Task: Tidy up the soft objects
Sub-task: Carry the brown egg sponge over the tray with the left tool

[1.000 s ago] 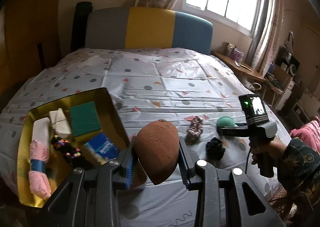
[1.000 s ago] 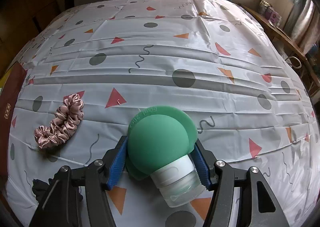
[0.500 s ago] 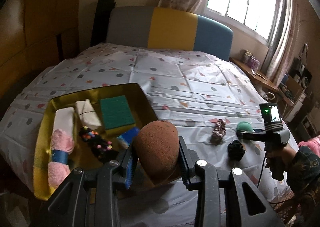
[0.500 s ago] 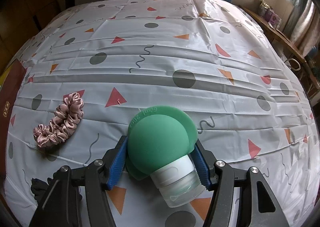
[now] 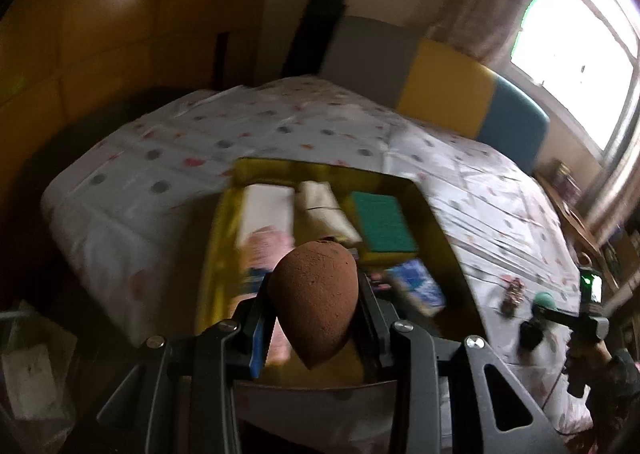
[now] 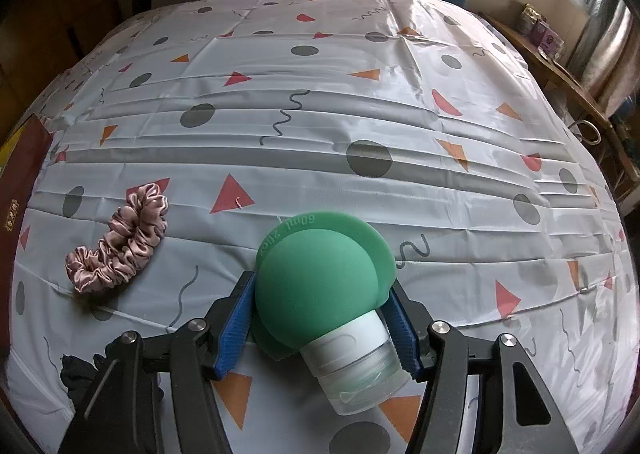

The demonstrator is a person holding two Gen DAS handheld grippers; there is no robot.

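**Two soft things held over the bed**

The left tongs [image 5: 314,304] are squeezed on a brown sponge [image 5: 316,294]. It is shaped like an egg with a pointy end, and its skin looks rough and grainy. It hangs above the near end of a shiny yellow tray [image 5: 434,214].

The tray sits near the left edge of the bed [image 6: 320,126]. In it lie a flat white block [image 5: 266,210], a cream cloth roll [image 5: 324,206], a green scrub sponge [image 5: 382,220] with a yellow bottom, a fluffy pink towel [image 5: 266,244] and a small blue packet [image 5: 418,286]. This view is blurry, so small details cannot be told.

The right tongs [image 6: 322,318] are squeezed on a green squeeze bottle [image 6: 316,294]. It is round, smooth and rubbery, with a white cap and a clear end. It lies tilted, just over the bed sheet near the front edge.

The sheet is slick and creased, white with dots, triangles and squiggles. A shiny pink scrunchie [image 6: 118,240], all ruffled, lies on it to the left of the bottle. A black scrunchie [image 6: 78,368] peeks out by the front left corner.
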